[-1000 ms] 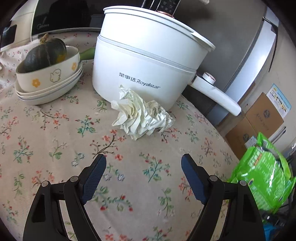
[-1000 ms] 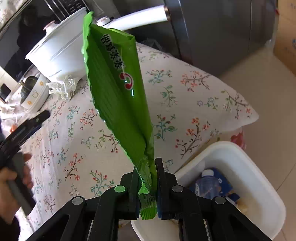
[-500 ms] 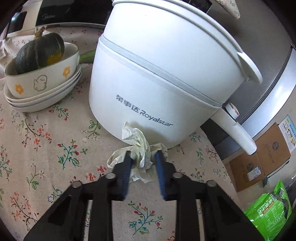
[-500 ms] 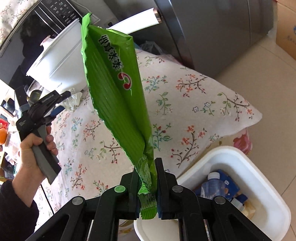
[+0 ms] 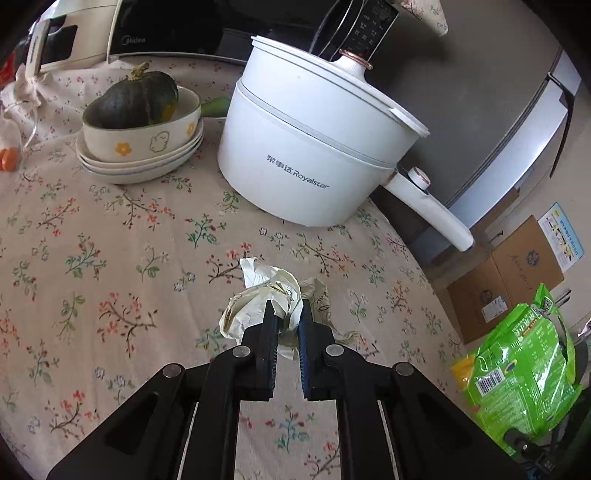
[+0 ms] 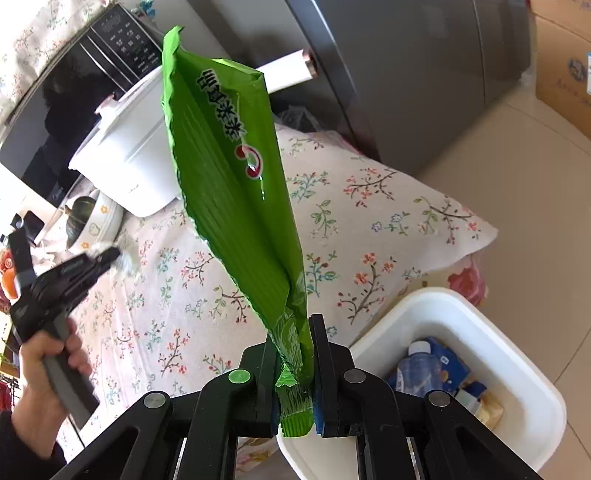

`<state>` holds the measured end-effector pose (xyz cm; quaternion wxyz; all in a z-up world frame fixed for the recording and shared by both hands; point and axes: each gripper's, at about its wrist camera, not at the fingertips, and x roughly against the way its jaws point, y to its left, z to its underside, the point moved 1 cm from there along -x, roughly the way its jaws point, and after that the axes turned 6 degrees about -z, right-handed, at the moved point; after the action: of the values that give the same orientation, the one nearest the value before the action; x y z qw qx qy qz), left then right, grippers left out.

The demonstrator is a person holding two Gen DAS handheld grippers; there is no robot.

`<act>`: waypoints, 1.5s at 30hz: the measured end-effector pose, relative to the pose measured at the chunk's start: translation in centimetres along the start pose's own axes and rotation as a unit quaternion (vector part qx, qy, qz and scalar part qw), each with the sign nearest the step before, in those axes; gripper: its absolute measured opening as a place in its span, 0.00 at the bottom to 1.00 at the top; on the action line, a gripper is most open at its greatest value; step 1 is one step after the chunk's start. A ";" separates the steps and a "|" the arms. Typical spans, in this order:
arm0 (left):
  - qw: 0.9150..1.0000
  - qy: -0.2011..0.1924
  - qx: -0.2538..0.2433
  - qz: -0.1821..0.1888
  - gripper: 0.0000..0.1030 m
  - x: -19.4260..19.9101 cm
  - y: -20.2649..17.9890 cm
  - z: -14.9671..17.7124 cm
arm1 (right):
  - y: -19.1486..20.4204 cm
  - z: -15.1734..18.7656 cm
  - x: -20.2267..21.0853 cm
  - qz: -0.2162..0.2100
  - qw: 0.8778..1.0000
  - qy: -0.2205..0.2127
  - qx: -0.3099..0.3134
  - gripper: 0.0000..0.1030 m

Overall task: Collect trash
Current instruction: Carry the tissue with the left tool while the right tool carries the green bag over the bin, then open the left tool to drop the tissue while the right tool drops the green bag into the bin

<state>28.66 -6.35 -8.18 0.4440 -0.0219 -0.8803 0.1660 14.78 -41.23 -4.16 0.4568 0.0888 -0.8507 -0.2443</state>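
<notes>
My left gripper [image 5: 287,308] is shut on a crumpled cream paper wad [image 5: 266,295] and holds it over the floral tablecloth [image 5: 110,266], away from the white Royalstar pot [image 5: 310,155]. It also shows in the right wrist view [image 6: 110,254], paper at its tip. My right gripper [image 6: 293,325] is shut on the bottom end of a green snack bag [image 6: 229,177], which stands up from the jaws. The bag also shows in the left wrist view [image 5: 524,365]. A white trash bin [image 6: 517,373] holding a bottle and packets sits on the floor below the right gripper.
A green squash in stacked bowls [image 5: 144,144] stands left of the pot. A microwave [image 5: 166,33] is at the back. A grey fridge [image 6: 424,66] stands beside the table. Cardboard boxes [image 5: 513,269] are on the floor.
My left gripper has pulled the paper wad back from the pot's base and lifted it. The right gripper still holds the green bag, now nearer the bin.
</notes>
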 end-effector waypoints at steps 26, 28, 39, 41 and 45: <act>0.961 0.047 -0.227 0.152 0.10 8.5 -12.6 21.4 | -6.0 11.0 7.7 0.117 0.992 0.024 -0.030 0.11; 0.957 0.050 -0.238 0.155 0.10 7.6 -13.5 22.2 | -6.5 11.3 7.8 0.122 0.992 0.027 -0.036 0.11; 0.950 0.071 -0.261 0.155 0.58 3.0 -15.5 24.0 | -7.5 12.3 7.8 0.150 0.986 0.040 -0.055 0.11; 0.952 0.066 -0.262 0.146 0.64 3.1 -14.9 23.8 | -7.6 12.3 7.6 0.156 0.985 0.044 -0.054 0.11; 0.954 0.070 -0.265 0.124 0.69 3.7 -13.8 23.2 | -7.9 12.3 7.1 0.166 0.983 0.050 -0.057 0.11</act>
<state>9.67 -25.01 -13.81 0.4586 -0.2595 -0.8496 -0.0216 0.09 -46.64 -8.61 0.5375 -0.0676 -0.8142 -0.2089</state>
